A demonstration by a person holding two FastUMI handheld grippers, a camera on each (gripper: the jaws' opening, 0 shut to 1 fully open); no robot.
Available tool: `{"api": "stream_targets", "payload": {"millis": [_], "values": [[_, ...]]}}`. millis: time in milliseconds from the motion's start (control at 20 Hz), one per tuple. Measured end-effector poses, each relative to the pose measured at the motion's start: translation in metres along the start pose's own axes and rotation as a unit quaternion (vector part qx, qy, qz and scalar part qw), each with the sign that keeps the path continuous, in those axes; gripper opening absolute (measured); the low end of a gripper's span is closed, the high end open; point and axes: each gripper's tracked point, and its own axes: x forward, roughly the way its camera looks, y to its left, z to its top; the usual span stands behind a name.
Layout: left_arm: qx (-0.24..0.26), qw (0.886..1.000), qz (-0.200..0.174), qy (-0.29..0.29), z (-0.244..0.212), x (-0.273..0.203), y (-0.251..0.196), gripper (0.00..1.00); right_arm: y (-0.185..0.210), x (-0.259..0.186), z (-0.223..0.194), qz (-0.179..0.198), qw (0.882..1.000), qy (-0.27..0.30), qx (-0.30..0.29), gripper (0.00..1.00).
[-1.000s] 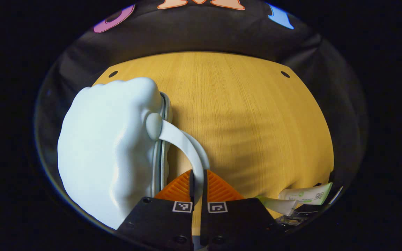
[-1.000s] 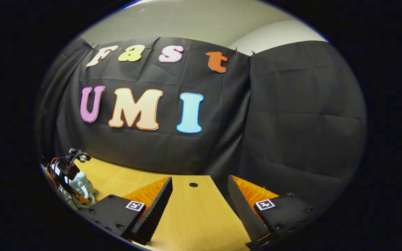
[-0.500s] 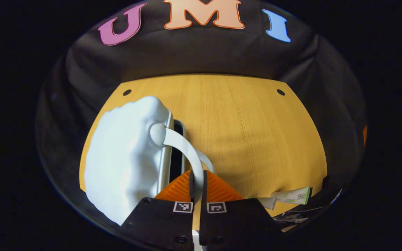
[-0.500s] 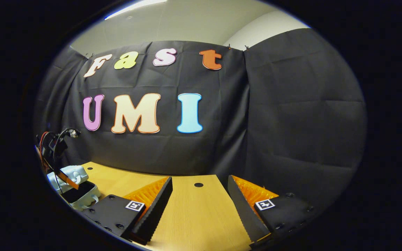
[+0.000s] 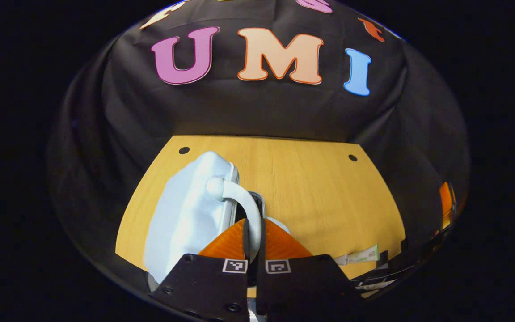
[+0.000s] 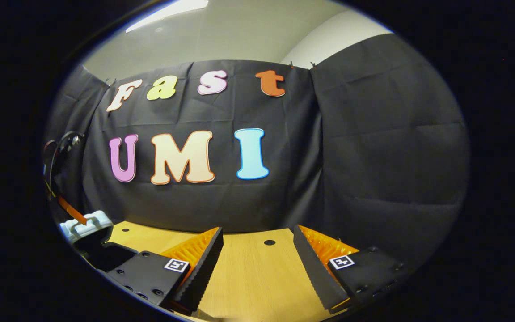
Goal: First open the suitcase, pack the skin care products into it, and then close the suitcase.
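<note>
The left gripper [image 5: 252,237] had its fingers clamped on the white handle [image 5: 239,201] of the suitcase [image 5: 190,214], whose pale blue, glossy, lumpy lid was lifted off the base, a dark gap showing at the seam. The case sat on the left side of the tabletop [image 5: 320,192]. The thin, curved handle could slide through the narrow grip and let the lid drop, or the light case could drag along. The right gripper [image 6: 257,264] hovered with fingers spread, empty. A skin care tube [image 5: 361,256] lay near the tabletop's front right edge.

Right gripper [image 6: 257,264] fingers [image 6: 204,264] spread above table [image 6: 253,286].
</note>
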Motion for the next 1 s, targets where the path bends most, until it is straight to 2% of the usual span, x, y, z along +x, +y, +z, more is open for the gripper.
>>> {"api": "stream_targets", "payload": {"millis": [100, 250, 300, 400, 600, 700, 850, 1000], "values": [[0.004, 1.000, -0.007, -0.018, 0.013, -0.007, 0.012, 0.00, 0.030, -0.009, 0.012, 0.010, 1.000, -0.011, -0.002, 0.98], [0.011, 0.997, 0.033, -0.066, 0.037, -0.013, 0.051, 0.00, 0.069, -0.020, 0.022, 0.025, 0.999, -0.027, -0.016, 0.98], [0.018, 0.995, 0.047, -0.081, 0.044, -0.013, 0.066, 0.03, 0.079, -0.021, 0.027, 0.024, 0.999, -0.033, -0.020, 0.98], [0.020, 0.993, 0.061, -0.100, 0.054, -0.021, 0.098, 0.00, 0.096, -0.024, 0.032, 0.013, 0.998, -0.044, -0.030, 0.96], [-0.006, 0.989, 0.068, -0.129, 0.065, -0.036, 0.164, 0.00, 0.145, -0.044, 0.052, 0.012, 0.997, -0.076, 0.014, 0.98], [-0.022, 0.989, 0.069, -0.126, 0.061, -0.044, 0.206, 0.00, 0.161, -0.051, 0.057, 0.006, 0.996, -0.088, 0.021, 0.98], [-0.060, 0.987, 0.077, -0.126, 0.054, -0.046, 0.271, 0.00, 0.183, -0.053, 0.053, 0.010, 0.997, -0.079, -0.004, 0.98], [-0.085, 0.985, 0.089, -0.121, 0.042, -0.040, 0.310, 0.00, 0.198, -0.055, 0.057, 0.021, 0.995, -0.080, -0.047, 0.98]]}}
